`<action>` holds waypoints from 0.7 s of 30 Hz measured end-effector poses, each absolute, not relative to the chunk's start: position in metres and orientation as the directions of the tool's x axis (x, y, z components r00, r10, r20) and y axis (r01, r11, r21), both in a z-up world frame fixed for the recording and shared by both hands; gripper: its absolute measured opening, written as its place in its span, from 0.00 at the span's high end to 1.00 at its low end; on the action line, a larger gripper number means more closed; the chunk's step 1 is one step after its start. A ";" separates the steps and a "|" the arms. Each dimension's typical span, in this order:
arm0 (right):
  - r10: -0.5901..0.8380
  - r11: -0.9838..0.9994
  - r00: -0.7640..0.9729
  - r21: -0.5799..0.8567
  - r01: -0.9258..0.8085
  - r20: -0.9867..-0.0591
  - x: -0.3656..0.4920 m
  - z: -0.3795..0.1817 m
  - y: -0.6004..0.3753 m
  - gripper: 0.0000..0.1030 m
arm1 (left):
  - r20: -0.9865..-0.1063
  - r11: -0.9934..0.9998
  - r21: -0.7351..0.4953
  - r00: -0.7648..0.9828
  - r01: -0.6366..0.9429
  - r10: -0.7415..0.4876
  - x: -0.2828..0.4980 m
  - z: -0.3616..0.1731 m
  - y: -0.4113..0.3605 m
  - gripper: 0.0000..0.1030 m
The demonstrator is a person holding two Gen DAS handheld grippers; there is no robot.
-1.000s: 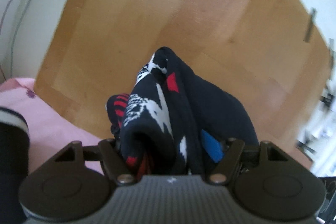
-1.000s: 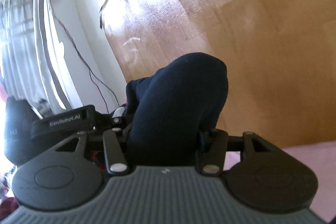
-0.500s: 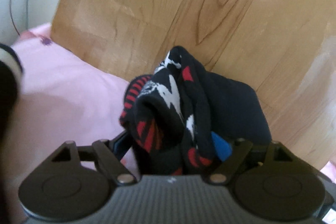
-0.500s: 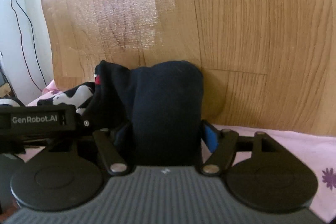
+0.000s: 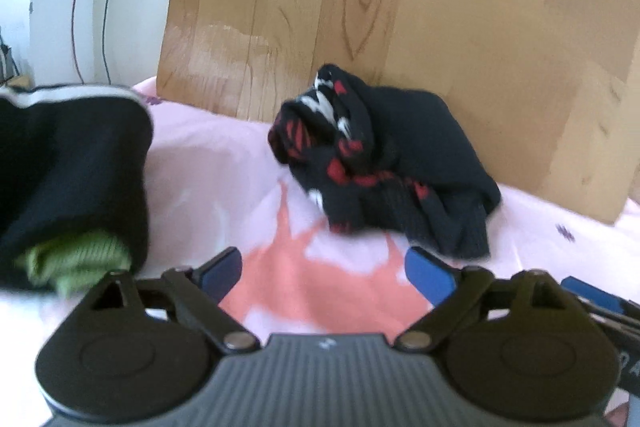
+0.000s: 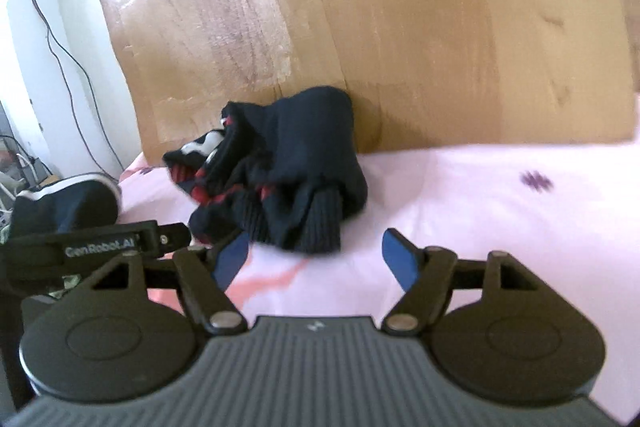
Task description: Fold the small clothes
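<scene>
Your left gripper [image 5: 324, 269] and right gripper [image 6: 314, 257] were both opening, empty, socks [image 5: 384, 159] lying loose on the sheet [image 5: 224, 163].

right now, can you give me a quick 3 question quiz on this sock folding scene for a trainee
1. True or false: the left gripper has the patterned sock bundle clamped between its pads.
2. What does the bundle rest on? A) bare wooden floor B) the pink sheet C) a plastic tray
3. Fill in: to the left of the bundle lies another dark garment with a ____ piece of cloth showing at its lower edge.

Key
1. False. Both the left and the right gripper have their jaws opening with nothing between them; the bundle lies just ahead of the blue pads.
2. B, close against the upright wooden board.
3. Green.
</scene>
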State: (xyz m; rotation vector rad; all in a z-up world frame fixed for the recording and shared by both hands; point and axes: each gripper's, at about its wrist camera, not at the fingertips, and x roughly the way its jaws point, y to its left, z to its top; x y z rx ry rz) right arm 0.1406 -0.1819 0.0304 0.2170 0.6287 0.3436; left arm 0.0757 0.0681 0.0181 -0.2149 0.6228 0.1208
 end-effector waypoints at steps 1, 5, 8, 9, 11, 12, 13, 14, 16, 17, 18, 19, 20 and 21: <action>0.377 0.921 0.755 0.306 -0.242 -0.537 0.134 0.031 -0.180 0.24 | -0.594 0.972 -0.160 0.804 -0.173 0.045 0.068 0.017 0.066 0.10; 0.378 0.918 0.751 0.321 -0.231 -0.541 0.101 0.032 -0.184 0.23 | -0.596 0.975 -0.148 0.801 -0.168 0.047 0.038 0.017 0.059 0.09; 0.377 0.916 0.750 0.338 -0.216 -0.543 0.079 0.032 -0.188 0.23 | -0.599 0.977 -0.135 0.799 -0.166 0.053 0.021 0.015 0.057 0.09; 0.376 0.916 0.751 0.339 -0.214 -0.543 0.073 0.032 -0.189 0.23 | -0.600 0.978 -0.131 0.798 -0.165 0.054 0.016 0.014 0.055 0.09; 0.366 0.922 0.756 0.323 -0.214 -0.543 0.061 0.033 -0.189 0.23 | -0.600 0.979 -0.121 0.798 -0.162 0.058 0.006 0.014 0.052 0.07; 0.358 0.926 0.760 0.310 -0.215 -0.542 0.055 0.033 -0.189 0.22 | -0.600 0.980 -0.116 0.798 -0.162 0.060 0.001 0.013 0.051 0.07; 0.353 0.929 0.763 0.299 -0.218 -0.541 0.049 0.034 -0.188 0.22 | -0.600 0.980 -0.112 0.798 -0.162 0.063 -0.002 0.013 0.050 0.06; 0.349 0.931 0.766 0.290 -0.220 -0.540 0.045 0.034 -0.187 0.21 | -0.599 0.981 -0.106 0.798 -0.161 0.067 -0.006 0.012 0.048 0.05; 0.344 0.934 0.773 0.276 -0.225 -0.533 0.036 0.034 -0.187 0.19 | -0.595 0.983 -0.087 0.800 -0.162 0.079 -0.010 0.009 0.046 0.04; 0.343 0.935 0.778 0.273 -0.227 -0.526 0.033 0.034 -0.187 0.19 | -0.595 0.984 -0.076 0.799 -0.162 0.086 -0.012 0.007 0.044 0.04; 0.344 0.934 0.786 0.273 -0.230 -0.514 0.030 0.034 -0.187 0.18 | -0.596 0.985 -0.067 0.798 -0.162 0.091 -0.014 0.004 0.043 0.04; 0.344 0.934 0.796 0.271 -0.233 -0.499 0.027 0.034 -0.187 0.16 | -0.601 0.985 -0.060 0.794 -0.162 0.094 -0.014 0.002 0.042 0.04; 0.342 0.934 0.806 0.268 -0.236 -0.483 0.025 0.035 -0.187 0.16 | -0.609 0.985 -0.062 0.788 -0.159 0.089 -0.014 0.001 0.042 0.04; 0.339 0.935 0.813 0.262 -0.238 -0.473 0.024 0.035 -0.187 0.16 | -0.605 0.985 -0.069 0.791 -0.158 0.084 -0.015 0.001 0.043 0.04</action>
